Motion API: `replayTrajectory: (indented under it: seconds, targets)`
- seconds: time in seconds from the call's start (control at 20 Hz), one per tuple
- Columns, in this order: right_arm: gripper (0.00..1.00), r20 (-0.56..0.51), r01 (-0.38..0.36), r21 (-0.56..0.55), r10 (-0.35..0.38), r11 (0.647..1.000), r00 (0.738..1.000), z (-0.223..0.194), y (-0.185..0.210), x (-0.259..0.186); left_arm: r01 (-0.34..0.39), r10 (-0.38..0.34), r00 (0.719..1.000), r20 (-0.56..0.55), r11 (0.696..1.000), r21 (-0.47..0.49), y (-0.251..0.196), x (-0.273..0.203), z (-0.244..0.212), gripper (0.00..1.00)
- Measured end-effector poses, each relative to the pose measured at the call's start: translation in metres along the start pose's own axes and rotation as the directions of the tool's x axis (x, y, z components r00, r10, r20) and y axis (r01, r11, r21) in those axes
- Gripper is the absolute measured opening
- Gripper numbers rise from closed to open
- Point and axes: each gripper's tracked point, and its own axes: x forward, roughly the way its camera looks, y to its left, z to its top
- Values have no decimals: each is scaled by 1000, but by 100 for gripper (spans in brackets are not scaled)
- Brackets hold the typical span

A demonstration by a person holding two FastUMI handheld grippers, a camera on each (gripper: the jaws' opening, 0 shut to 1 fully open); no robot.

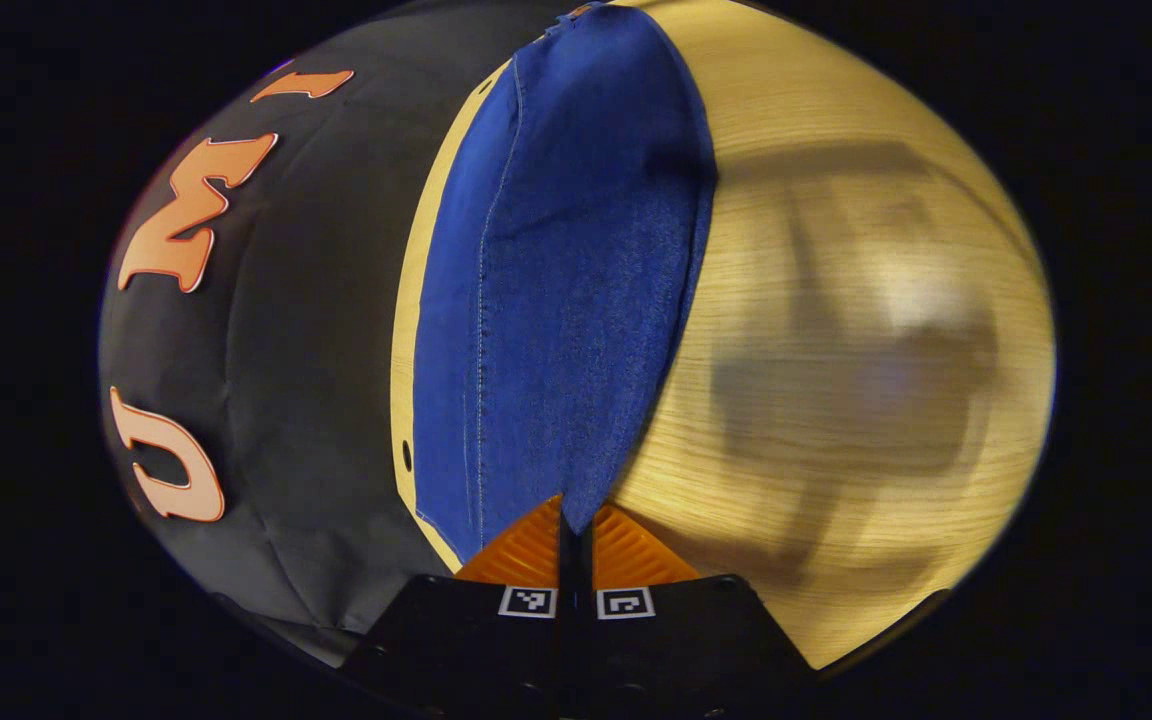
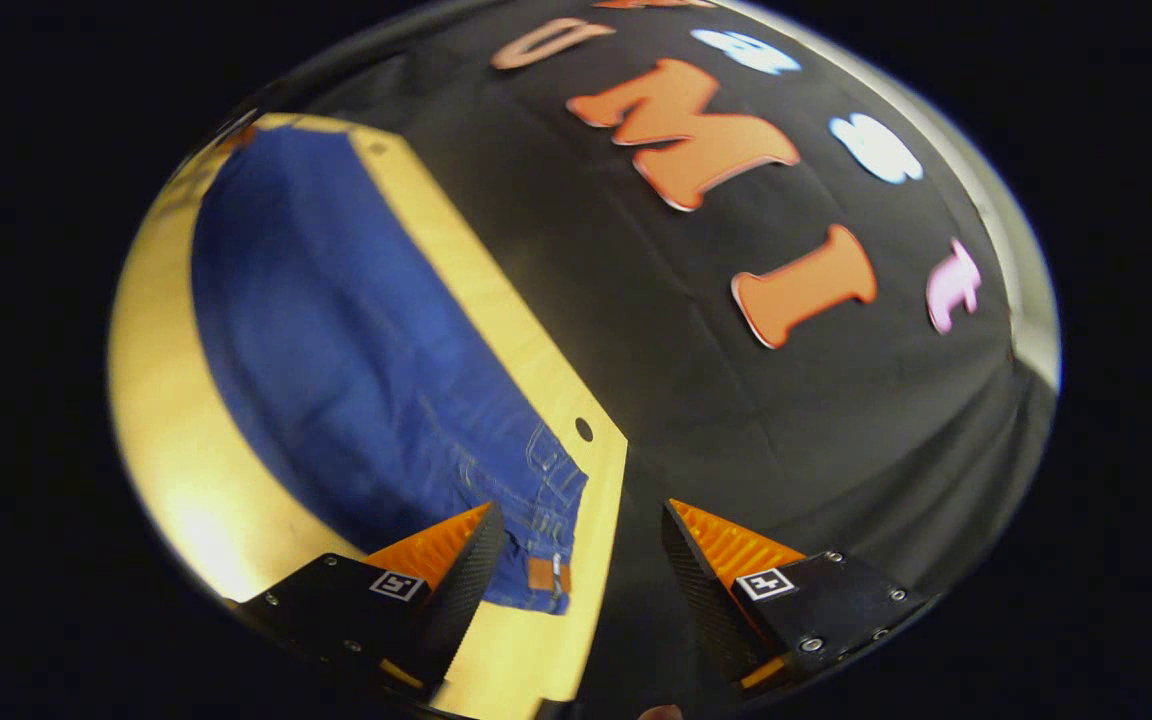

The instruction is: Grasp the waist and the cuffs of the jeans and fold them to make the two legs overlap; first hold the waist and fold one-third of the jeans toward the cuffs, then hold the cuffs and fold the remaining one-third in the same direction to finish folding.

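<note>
Blue jeans (image 1: 566,280) lie lengthwise on the light wooden table (image 1: 836,200), the legs stacked into one long strip. My left gripper (image 1: 576,530) is shut on the near end of the strip; the denim runs down to a point between its orange fingers (image 1: 526,550). In the right gripper view the jeans (image 2: 336,360) stretch away from the waist (image 2: 551,480), where a brown patch (image 2: 541,575) shows. My right gripper (image 2: 581,520) stands open by the waist's corner. Its left finger (image 2: 441,545) is over the denim, its right finger (image 2: 726,545) past the table edge.
The jeans lie close along the table edge (image 2: 496,300) by the black cloth wall (image 2: 736,400). A small dark hole (image 2: 584,429) sits in the table near the waist. Bare wood (image 1: 886,350) with blurred shadows spreads on the jeans' other side.
</note>
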Motion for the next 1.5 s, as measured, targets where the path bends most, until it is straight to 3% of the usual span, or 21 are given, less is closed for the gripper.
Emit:
replayTrajectory:
  seconds: [0.1, 0.15, 0.3, 0.6, 0.9, 1.4, 1.5]
  targets:
    - [97, 10, -73, -229, 77, 971, 997, -15, 26, -5, 3, -3, 1000, -7, 1000, 10, -1, 0, 2, 0]
    - [98, 10, -111, -293, 119, 950, 993, -20, 39, -5, 7, -7, 1000, -12, 1000, 13, -1, 0, 3, 0]
    - [97, -42, -215, -347, 213, 913, 976, -53, 69, 6, 4, -4, 1000, -19, 1000, 16, 0, 1, 4, 0]
    - [98, -124, -302, -384, 275, 873, 953, -91, 85, 34, 15, -14, 999, -32, 999, 36, -2, 3, 4, 0]
    - [98, -100, -314, -452, 303, 835, 948, -84, 97, 50, 21, -19, 999, -47, 999, 28, -1, 4, 4, 0]
    - [96, -4, -229, -477, 258, 848, 966, -48, 99, 93, 14, -13, 999, -45, 1000, 23, 1, 5, 5, 0]
    - [86, -51, -282, -455, 291, 845, 955, -58, 114, 99, 11, -10, 999, -43, 1000, 23, 1, 5, 5, 0]
